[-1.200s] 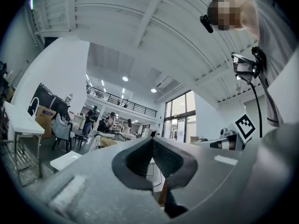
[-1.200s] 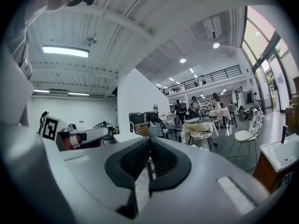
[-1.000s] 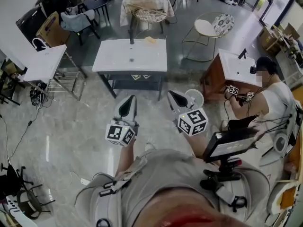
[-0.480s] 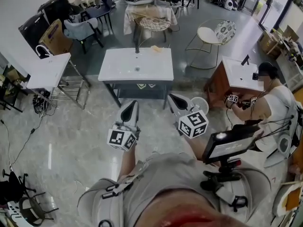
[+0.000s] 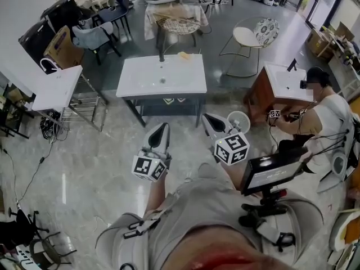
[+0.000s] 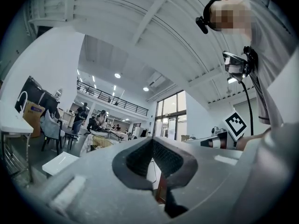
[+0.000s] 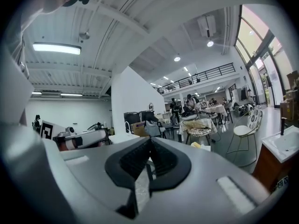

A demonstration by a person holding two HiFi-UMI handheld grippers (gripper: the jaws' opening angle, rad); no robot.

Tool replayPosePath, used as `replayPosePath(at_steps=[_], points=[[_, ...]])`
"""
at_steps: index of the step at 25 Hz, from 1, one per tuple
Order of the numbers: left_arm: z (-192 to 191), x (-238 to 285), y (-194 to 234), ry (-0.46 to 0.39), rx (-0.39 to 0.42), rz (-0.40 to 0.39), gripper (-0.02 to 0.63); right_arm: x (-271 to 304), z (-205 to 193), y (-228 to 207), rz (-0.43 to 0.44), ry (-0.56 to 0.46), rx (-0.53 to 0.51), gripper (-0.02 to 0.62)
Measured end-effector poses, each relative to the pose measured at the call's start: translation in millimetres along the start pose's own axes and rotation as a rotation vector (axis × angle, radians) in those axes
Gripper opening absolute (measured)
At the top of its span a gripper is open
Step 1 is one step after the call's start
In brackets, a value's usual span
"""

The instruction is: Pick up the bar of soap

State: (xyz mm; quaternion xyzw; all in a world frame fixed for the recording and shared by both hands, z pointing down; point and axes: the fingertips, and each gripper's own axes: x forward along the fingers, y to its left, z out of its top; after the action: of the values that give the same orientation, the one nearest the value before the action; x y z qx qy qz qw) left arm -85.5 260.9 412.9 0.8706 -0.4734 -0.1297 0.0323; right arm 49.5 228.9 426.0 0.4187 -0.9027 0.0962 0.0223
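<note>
Left hand-held gripper (image 5: 162,126): jaws together, nothing between them. Right hand-held gripper (image 5: 206,117): likewise closed and empty. Both hang over the floor (image 5: 101,151), on the near side of the white surface (image 5: 194,86).

The surface has a shallow basin (image 5: 147,75) moulded in, and a drain (image 5: 163,81) shows at its middle. The soap (image 5: 182,54), yellowish, lies on the far rim outside the basin, just right of the faucet (image 5: 161,54) and well apart from both grippers.

A second basin (image 5: 283,79) sits on a wooden cabinet (image 5: 254,97) at right; its contents cannot be made out.
</note>
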Motion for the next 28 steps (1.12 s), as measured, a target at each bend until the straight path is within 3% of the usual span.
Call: replayPosePath(at_steps=[10,28], points=[[10.4,-8.6,7.7,-0.003,0.029,0.009,0.002,19.7,-4.2,10.5,0.04,-0.009,0.027,0.003],[-1.4,37.6,98.5,-0.014,0.039,0.097,0.002,123.6,-2.4,-33.7,0.071,-0.018,0.045,0.003]])
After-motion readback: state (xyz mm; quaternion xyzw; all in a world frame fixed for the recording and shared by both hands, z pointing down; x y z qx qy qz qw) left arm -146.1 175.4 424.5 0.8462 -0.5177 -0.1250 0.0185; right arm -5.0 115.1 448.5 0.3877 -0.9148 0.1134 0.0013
